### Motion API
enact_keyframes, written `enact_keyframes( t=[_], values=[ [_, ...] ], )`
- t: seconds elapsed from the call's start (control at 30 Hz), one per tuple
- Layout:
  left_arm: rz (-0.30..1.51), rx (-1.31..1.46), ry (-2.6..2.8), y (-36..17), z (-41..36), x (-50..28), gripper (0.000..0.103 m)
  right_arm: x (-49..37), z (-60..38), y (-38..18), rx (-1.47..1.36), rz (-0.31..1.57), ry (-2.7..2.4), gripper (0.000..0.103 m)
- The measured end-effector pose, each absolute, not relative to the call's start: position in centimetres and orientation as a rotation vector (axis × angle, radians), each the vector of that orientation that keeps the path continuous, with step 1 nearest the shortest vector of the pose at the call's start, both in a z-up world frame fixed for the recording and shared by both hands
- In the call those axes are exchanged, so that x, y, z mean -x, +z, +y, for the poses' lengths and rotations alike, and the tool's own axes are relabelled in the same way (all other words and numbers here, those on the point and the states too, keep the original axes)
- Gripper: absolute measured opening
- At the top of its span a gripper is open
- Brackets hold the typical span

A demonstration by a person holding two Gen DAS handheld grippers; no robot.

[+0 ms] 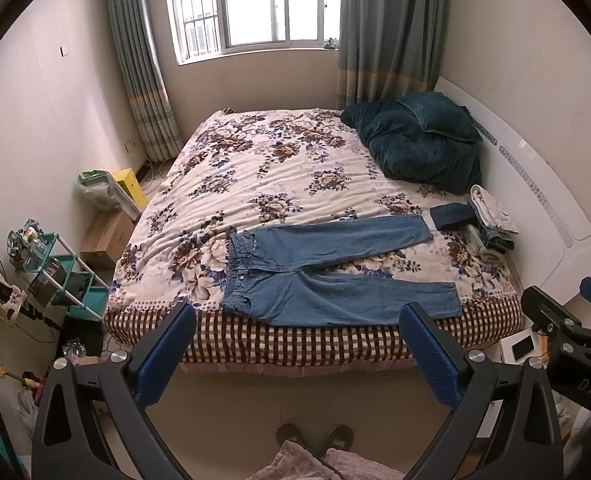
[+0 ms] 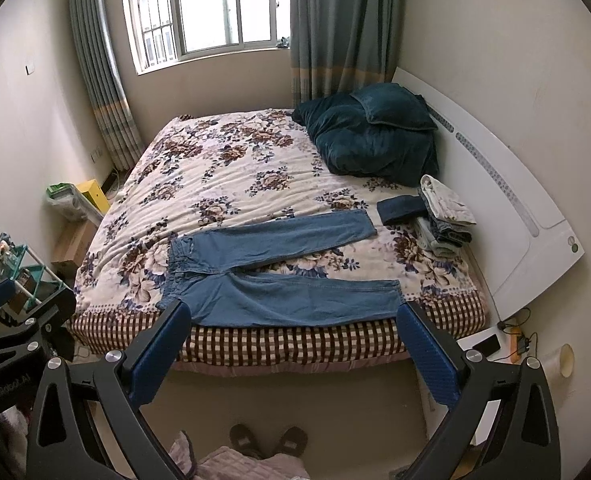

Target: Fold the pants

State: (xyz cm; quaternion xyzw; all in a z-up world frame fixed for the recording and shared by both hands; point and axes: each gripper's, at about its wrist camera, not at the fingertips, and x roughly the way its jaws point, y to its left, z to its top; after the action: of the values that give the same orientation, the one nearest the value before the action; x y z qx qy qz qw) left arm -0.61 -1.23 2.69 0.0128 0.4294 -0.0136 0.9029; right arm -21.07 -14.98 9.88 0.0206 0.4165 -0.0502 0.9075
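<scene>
A pair of blue jeans (image 1: 327, 268) lies spread flat on the near part of the floral bed (image 1: 255, 168), waistband to the left, two legs splayed to the right. The jeans also show in the right wrist view (image 2: 279, 268). My left gripper (image 1: 297, 320) is open and empty, held above the floor in front of the bed's near edge. My right gripper (image 2: 295, 320) is open and empty, also in front of the bed edge, to the right of the left one. Neither touches the jeans.
A stack of folded clothes (image 1: 487, 228) and a dark folded piece (image 1: 451, 216) sit at the bed's right side. Dark green pillows (image 1: 419, 140) lie by the white headboard (image 1: 543, 216). A teal shelf rack (image 1: 67, 280) and boxes stand left. Slippers (image 1: 315, 436) are on the floor.
</scene>
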Motion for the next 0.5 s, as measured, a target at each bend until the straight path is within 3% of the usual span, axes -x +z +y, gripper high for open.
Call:
enact_keyframes(
  t=[0.5],
  values=[
    [0.884,-0.020,-0.025,3.02,-0.91,1.01,0.103,21.50,-14.57,10.37,-0.040,0.855,-0.097,0.103]
  ],
)
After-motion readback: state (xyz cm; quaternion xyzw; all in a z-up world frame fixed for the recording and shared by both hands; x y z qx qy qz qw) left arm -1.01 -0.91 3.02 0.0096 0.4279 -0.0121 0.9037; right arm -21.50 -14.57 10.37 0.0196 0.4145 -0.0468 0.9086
